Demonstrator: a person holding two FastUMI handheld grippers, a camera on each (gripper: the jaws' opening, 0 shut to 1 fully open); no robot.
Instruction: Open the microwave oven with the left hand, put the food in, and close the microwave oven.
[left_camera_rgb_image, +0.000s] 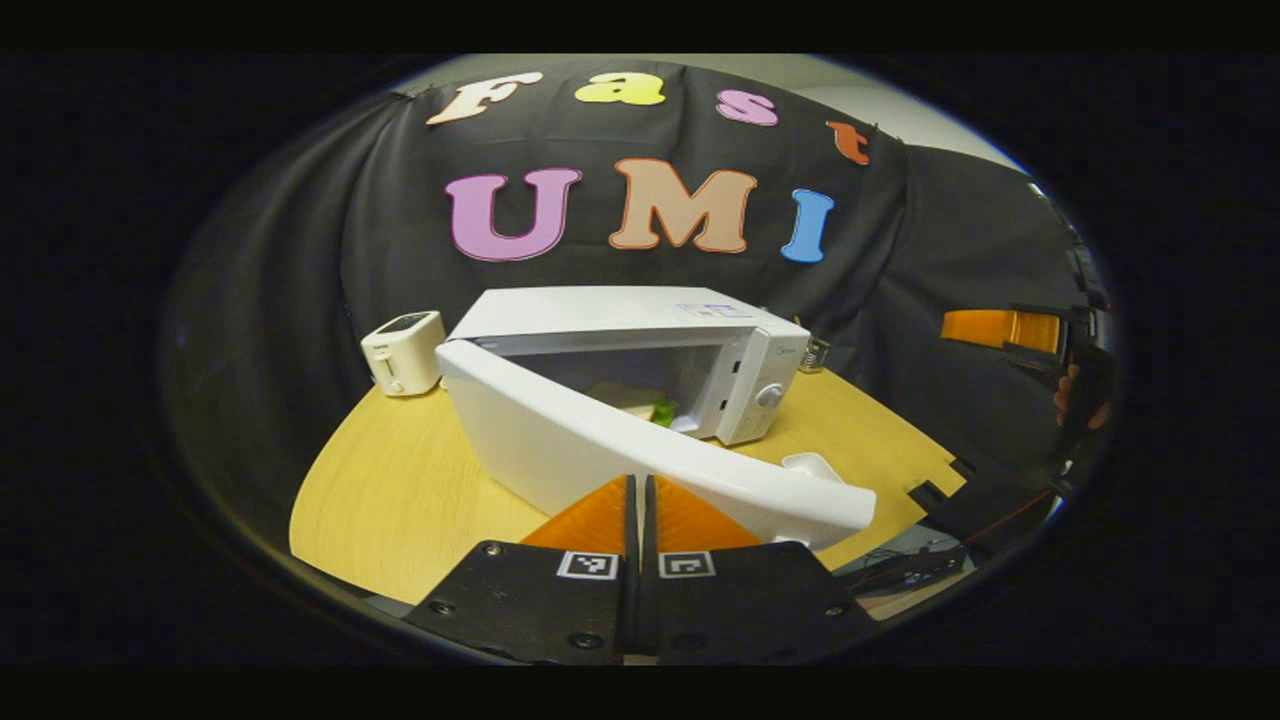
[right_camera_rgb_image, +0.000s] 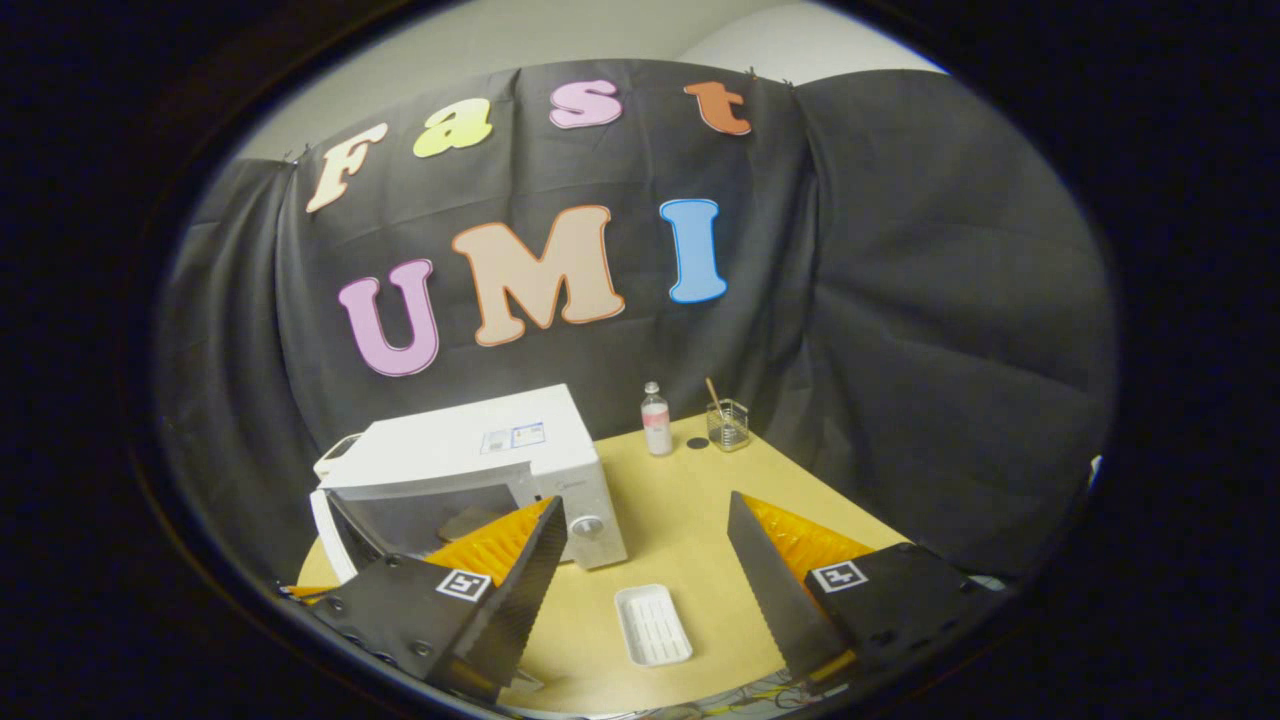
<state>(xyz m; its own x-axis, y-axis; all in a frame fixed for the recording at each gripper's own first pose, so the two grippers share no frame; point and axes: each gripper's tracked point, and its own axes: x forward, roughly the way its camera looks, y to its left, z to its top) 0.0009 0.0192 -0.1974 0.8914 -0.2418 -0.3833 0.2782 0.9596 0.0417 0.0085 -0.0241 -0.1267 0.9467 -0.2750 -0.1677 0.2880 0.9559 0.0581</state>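
Microwave (left_camera_rgb_image: 640, 350) on round wooden table (left_camera_rgb_image: 400, 490), door (left_camera_rgb_image: 620, 450) swung partly open, food (left_camera_rgb_image: 640, 400) inside, top sticker too small to read, left gripper (left_camera_rgb_image: 640, 500) fingers closed together at door, right gripper (right_camera_rgb_image: 645, 560) fingers spread wide above empty white tray (right_camera_rgb_image: 653, 625).

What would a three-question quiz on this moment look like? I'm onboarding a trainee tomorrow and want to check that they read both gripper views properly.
1. True or false: the microwave door is fully closed.
2. Which gripper has its fingers spread wide apart: A) left gripper, B) right gripper?
3. Fill in: the white tray on the table lies ____ the microwave.

Key
1. False: it stands part open, and the food shows inside.
2. B: the left gripper's fingers sit together with nothing between them.
3. Outside, in front of it, with nothing on it.
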